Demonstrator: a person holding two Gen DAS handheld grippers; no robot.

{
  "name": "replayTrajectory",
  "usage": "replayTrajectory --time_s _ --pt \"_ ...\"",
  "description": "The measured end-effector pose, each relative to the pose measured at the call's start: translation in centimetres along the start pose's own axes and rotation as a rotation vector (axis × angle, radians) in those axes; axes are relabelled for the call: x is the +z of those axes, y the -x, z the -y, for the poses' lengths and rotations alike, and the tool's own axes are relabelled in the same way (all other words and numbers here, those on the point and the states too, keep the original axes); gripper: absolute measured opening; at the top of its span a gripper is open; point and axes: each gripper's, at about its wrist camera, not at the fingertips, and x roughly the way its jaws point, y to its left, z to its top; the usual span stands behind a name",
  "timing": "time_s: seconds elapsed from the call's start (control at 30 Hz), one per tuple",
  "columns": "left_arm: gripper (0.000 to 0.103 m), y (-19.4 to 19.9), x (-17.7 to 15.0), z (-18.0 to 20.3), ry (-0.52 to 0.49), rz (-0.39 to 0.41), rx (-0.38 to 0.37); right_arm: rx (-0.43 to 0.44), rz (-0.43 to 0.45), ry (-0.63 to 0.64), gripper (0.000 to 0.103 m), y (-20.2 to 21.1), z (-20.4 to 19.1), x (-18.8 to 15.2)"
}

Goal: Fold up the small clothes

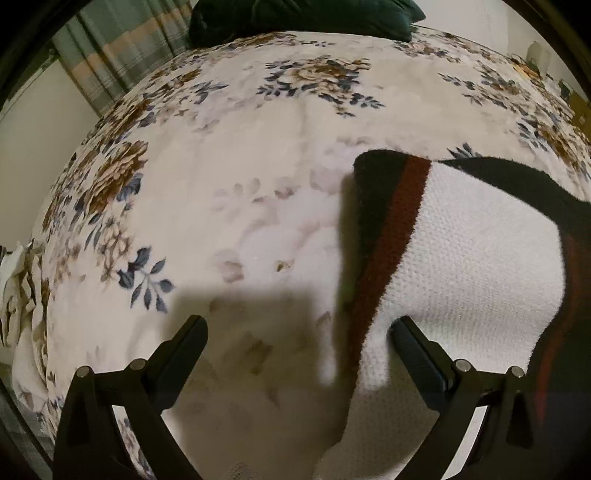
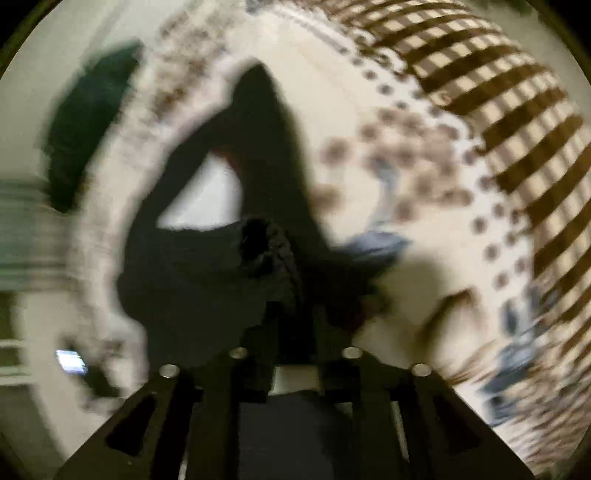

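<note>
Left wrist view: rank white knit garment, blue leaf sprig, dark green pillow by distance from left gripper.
1. White knit garment with black and red bands, right, at the left gripper.
2. Blue leaf sprig, left.
3. Dark green pillow, top, far edge.

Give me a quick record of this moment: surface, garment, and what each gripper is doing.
surface: floral blanket
garment: white knit garment with black and dark red trim
left gripper: fingers open, garment edge lies between them
right gripper: fingers closed on dark fabric of the garment, view blurred
background: dark green cushion
</note>
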Motion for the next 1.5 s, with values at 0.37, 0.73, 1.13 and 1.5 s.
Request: replayTrajectory --time_s 0.37,0.73,1.13,1.5 --pt "0.103 2.7 2.3 2.7 -0.058 0.118 0.021 -0.022 0.178 0.114 0.044 1.5 -3.9 0.2" --pt "0.103 2.3 1.6 2.0 -0.027 0.083 -0.010 -0.319 0.206 0.224 0.047 -2.1 -6.0 2.9" --pt "0.103 15.2 -8.7 1.8 0.026 0.158 -0.075 -0.427 0.339 0.353 0.098 3.3 -10.2 -4.7" --pt "0.103 23.0 -14.0 2.5 0.011 0.188 -0.132 -0.396 0.479 0.452 0.102 10.7 -13.7 -16.2"
